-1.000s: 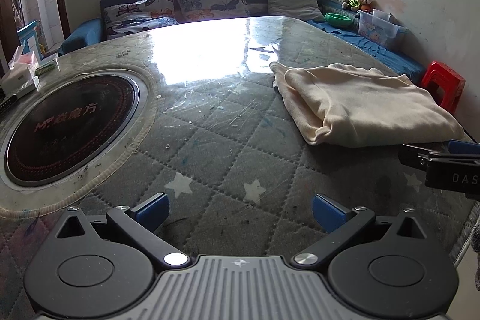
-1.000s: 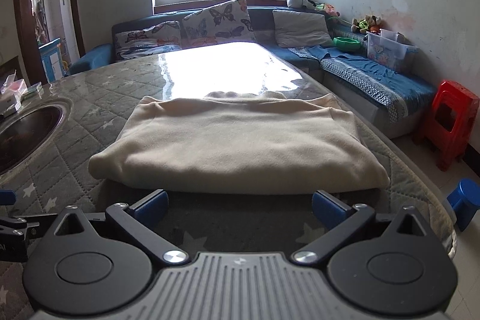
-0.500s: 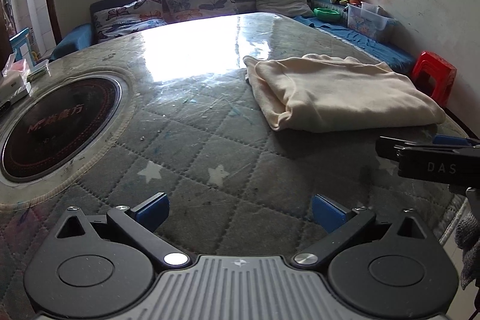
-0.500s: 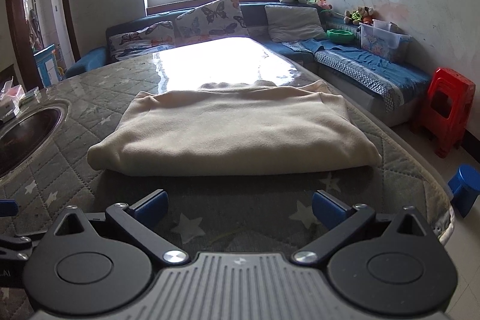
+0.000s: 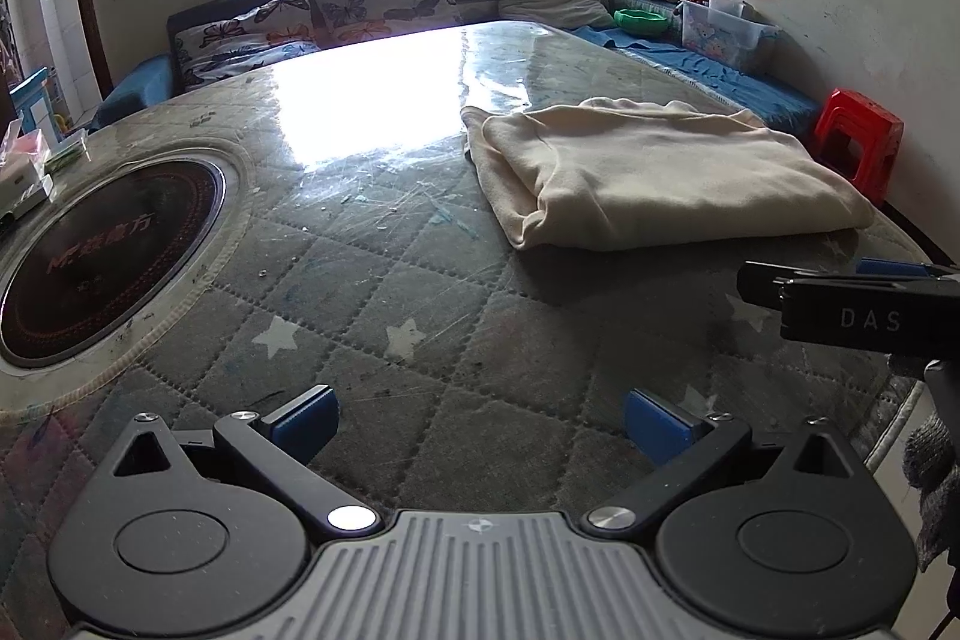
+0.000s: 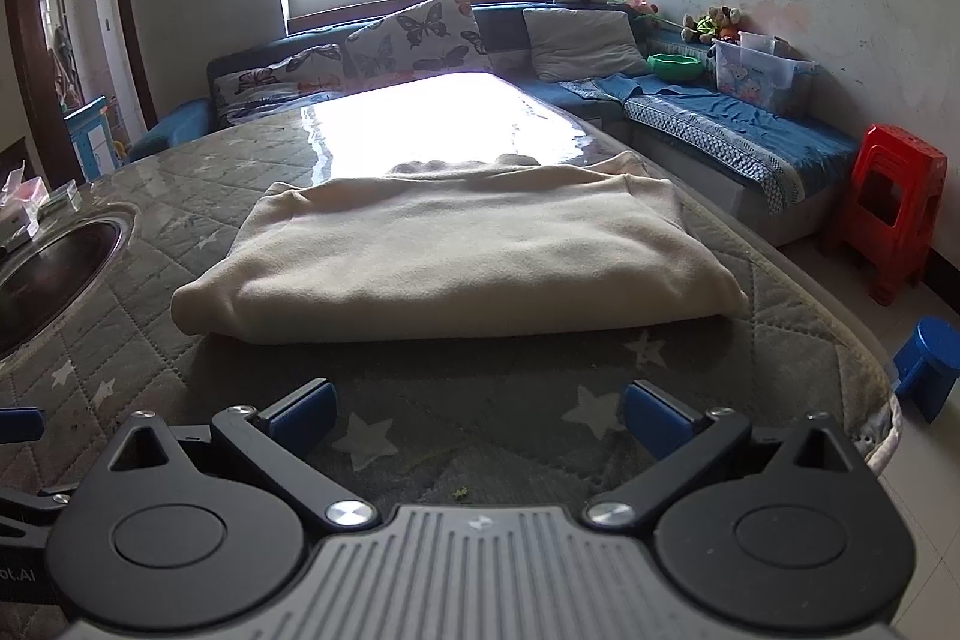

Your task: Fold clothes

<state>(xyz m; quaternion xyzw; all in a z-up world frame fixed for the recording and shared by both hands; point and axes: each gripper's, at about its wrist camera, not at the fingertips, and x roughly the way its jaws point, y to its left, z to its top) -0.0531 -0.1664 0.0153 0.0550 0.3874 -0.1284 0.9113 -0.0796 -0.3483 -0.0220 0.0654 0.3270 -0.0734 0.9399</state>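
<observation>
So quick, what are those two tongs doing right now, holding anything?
Left tongs: open, holding nothing.
Right tongs: open, holding nothing; the folded cream cloth lies just ahead.

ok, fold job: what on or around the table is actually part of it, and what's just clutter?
Part of the job:
- cream garment, already folded, on the quilted table cover
- left tool, open, empty
- right tool, open, empty

Just lying about:
- round hotplate set in the table
- red stool
- butterfly pillows
- green bowl
- plastic bin
</observation>
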